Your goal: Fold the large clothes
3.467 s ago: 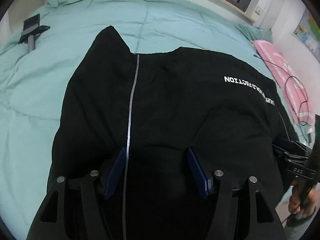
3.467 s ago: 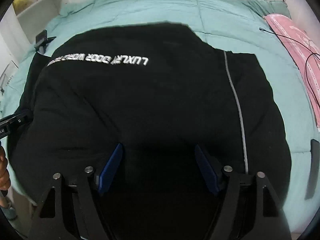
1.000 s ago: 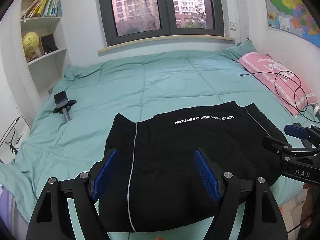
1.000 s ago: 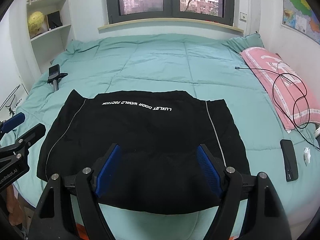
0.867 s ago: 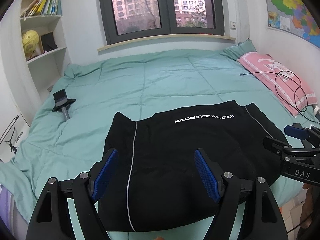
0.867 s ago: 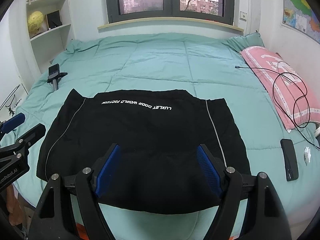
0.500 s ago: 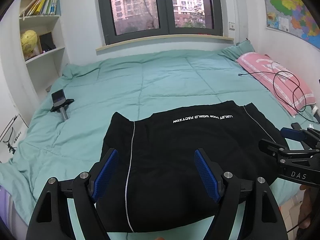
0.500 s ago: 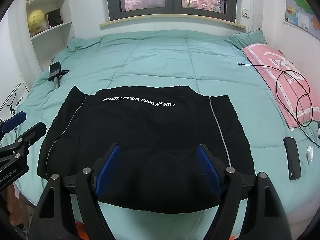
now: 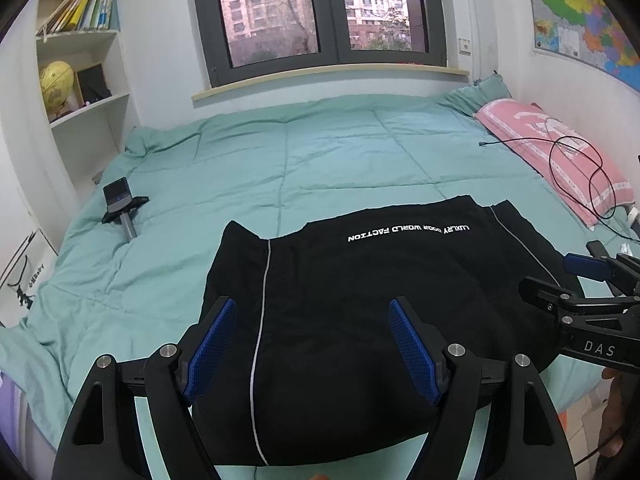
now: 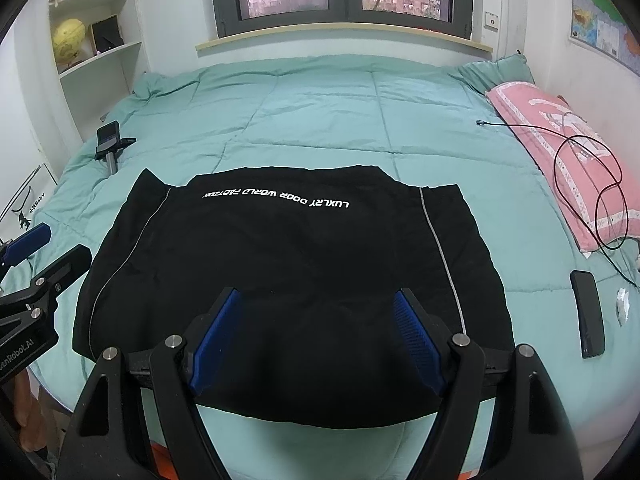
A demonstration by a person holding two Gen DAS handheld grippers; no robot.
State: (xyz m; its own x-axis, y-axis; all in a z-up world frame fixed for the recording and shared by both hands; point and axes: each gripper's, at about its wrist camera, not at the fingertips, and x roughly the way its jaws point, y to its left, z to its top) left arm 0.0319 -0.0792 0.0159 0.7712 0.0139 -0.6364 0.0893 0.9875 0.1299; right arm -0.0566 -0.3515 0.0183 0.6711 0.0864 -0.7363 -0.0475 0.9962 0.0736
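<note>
A black garment (image 9: 360, 300) (image 10: 288, 264) with white lettering and grey side stripes lies folded flat on the teal quilt (image 9: 320, 160) (image 10: 312, 112), near the bed's front edge. My left gripper (image 9: 312, 312) hovers above its near left part, jaws open and empty. Over the near middle of the garment my right gripper (image 10: 316, 312) is also held open, nothing between its blue pads. Each gripper shows in the other's view: the right gripper (image 9: 560, 284) at the right edge, the left gripper (image 10: 44, 248) at the left edge.
A phone on a small stand (image 9: 120, 204) (image 10: 110, 140) lies at the bed's left. A pink pillow (image 9: 560, 152) (image 10: 568, 160) with a black cable sits at the right. A dark remote-like bar (image 10: 587, 318) lies near the right front. Shelves and a window stand behind.
Both grippers have pulled back and risen from close over the garment several seconds ago; in the last second the views barely shift and both stay open.
</note>
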